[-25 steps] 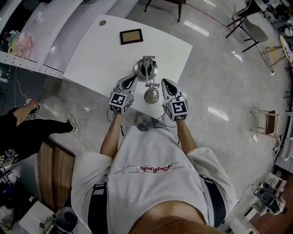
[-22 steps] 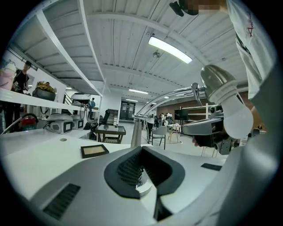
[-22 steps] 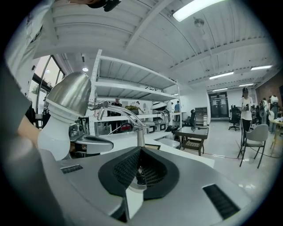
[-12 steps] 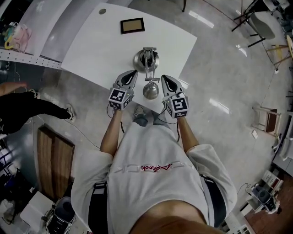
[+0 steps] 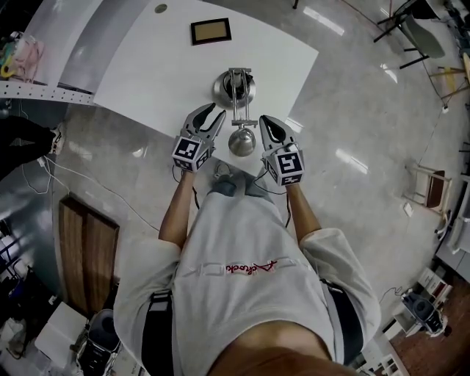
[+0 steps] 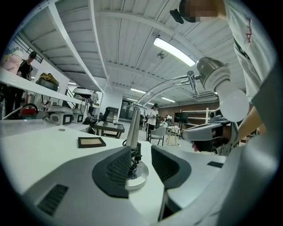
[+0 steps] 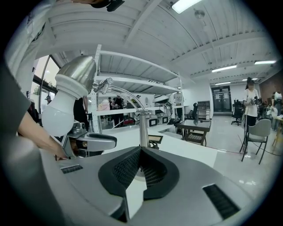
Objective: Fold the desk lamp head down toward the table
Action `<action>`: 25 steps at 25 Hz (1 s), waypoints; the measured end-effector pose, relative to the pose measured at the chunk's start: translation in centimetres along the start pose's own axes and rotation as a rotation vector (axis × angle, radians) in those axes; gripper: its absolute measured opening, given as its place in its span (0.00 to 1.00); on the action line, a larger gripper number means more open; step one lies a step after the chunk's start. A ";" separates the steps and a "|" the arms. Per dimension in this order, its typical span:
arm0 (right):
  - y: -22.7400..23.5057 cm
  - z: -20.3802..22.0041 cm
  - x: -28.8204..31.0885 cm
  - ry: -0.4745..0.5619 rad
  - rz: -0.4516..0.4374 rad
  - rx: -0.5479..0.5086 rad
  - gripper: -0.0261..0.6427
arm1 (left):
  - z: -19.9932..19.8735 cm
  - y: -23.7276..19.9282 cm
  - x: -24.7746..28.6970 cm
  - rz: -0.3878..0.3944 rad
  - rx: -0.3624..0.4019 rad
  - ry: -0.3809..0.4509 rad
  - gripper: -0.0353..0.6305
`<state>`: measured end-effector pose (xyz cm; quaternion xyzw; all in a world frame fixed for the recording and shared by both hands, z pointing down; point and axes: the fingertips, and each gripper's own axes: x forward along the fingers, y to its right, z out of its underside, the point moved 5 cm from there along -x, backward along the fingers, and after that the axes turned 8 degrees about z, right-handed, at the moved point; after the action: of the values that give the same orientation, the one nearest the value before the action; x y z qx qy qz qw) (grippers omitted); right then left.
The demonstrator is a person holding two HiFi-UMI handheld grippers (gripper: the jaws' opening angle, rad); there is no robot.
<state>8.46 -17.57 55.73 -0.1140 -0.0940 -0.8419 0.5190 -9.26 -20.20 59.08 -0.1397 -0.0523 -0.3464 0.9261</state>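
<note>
A silver desk lamp stands on the white table [image 5: 147, 66]. Its round base [image 5: 233, 88] sits behind a jointed arm [image 5: 239, 110], and the bulb head [image 5: 241, 142] hangs near the table's front edge. My left gripper [image 5: 211, 113] is just left of the head, its jaws opening with nothing between them. In the left gripper view the left gripper [image 6: 142, 160] frames the lamp base [image 6: 138, 175] farther off, and the lamp head [image 6: 220, 84] is up at the right. My right gripper [image 5: 265, 123] is shut and empty right of the head. From the right gripper [image 7: 140, 152], the lamp head [image 7: 70, 97] shows at upper left.
A small dark-framed picture [image 5: 211, 31] lies flat at the table's far side. A round hole [image 5: 160, 8] marks the far left corner. Shelving [image 7: 132, 79] stands beyond the table, and chairs [image 5: 422, 33] and a stool [image 5: 429, 194] stand on the floor at the right.
The left gripper's jaws have parted from shut. The right gripper stays shut. Both grippers still flank the lamp head.
</note>
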 end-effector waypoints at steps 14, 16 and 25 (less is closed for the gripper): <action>0.9 0.1 0.4 -0.014 0.013 -0.006 0.08 | -1.8 -2.6 5.8 0.089 0.031 -0.032 0.35; 1.1 0.2 0.4 -0.018 0.017 -0.004 0.08 | -2.5 -3.1 6.8 0.092 0.049 -0.026 0.35; 1.9 0.2 0.2 -0.020 0.029 -0.003 0.08 | -5.2 -3.8 10.6 0.154 0.102 -0.013 0.38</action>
<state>10.05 -18.50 56.06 -0.1245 -0.0962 -0.8334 0.5299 -3.78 -31.11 57.00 -0.0983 -0.0648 -0.2701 0.9556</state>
